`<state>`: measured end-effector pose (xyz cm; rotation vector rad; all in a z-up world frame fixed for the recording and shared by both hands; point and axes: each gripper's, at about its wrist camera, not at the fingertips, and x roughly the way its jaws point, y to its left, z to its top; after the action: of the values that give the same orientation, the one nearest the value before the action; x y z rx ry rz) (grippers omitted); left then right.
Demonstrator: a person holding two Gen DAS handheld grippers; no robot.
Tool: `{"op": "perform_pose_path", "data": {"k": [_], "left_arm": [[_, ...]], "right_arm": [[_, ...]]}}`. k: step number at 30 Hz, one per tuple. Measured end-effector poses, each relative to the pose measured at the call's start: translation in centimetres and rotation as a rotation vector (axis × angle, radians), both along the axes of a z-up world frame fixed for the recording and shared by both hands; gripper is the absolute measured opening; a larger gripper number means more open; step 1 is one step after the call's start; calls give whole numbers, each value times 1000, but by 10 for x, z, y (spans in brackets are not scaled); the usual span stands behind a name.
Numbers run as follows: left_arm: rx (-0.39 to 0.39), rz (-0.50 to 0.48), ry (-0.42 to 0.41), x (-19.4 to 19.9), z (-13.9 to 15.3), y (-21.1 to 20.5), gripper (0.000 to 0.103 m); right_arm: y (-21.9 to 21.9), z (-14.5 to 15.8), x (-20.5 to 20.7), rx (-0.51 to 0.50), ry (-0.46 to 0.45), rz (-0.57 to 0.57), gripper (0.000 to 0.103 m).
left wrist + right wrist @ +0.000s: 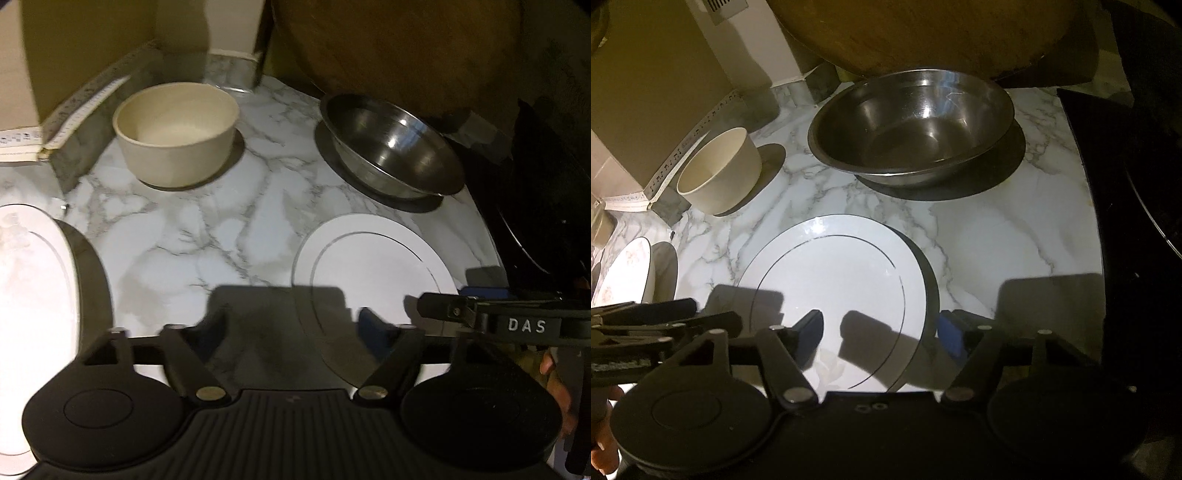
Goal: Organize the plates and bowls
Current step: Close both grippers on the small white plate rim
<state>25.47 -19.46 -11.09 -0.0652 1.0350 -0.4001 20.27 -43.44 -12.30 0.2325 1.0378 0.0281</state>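
The white plate (834,291) lies flat on the marble desk (997,236), near side, ready for lifting. The right claw (879,332) hangs over its near rim, spread, pinching nothing. The left claw (295,325), also spread and empty, hovers just left. Farther off stand a steel bowl (912,133) and a cream bowl (720,170); a second plate (33,280) lies far left.

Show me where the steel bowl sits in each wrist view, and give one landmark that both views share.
Left wrist view: the steel bowl is at upper right, on the marble counter, beyond the white plate.
Right wrist view: the steel bowl is at upper centre, beyond the white plate.
Shared landmark: the cream bowl, left of the steel bowl in both.
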Motion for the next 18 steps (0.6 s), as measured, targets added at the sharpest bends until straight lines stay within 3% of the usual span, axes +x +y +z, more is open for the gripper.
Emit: {"op": "perform_pose_path", "data": {"k": [3, 9, 18], "left_arm": [[-15, -11, 17, 3, -3, -4, 63], [-16, -33, 36, 5, -6, -9, 38], [-38, -31, 60, 12, -10, -6, 22]], "right_arm": [[-1, -1, 2, 16, 4, -1, 59], [-8, -3, 6, 30, 18, -21, 43], [-16, -8, 6, 63, 32, -52, 31]]}}
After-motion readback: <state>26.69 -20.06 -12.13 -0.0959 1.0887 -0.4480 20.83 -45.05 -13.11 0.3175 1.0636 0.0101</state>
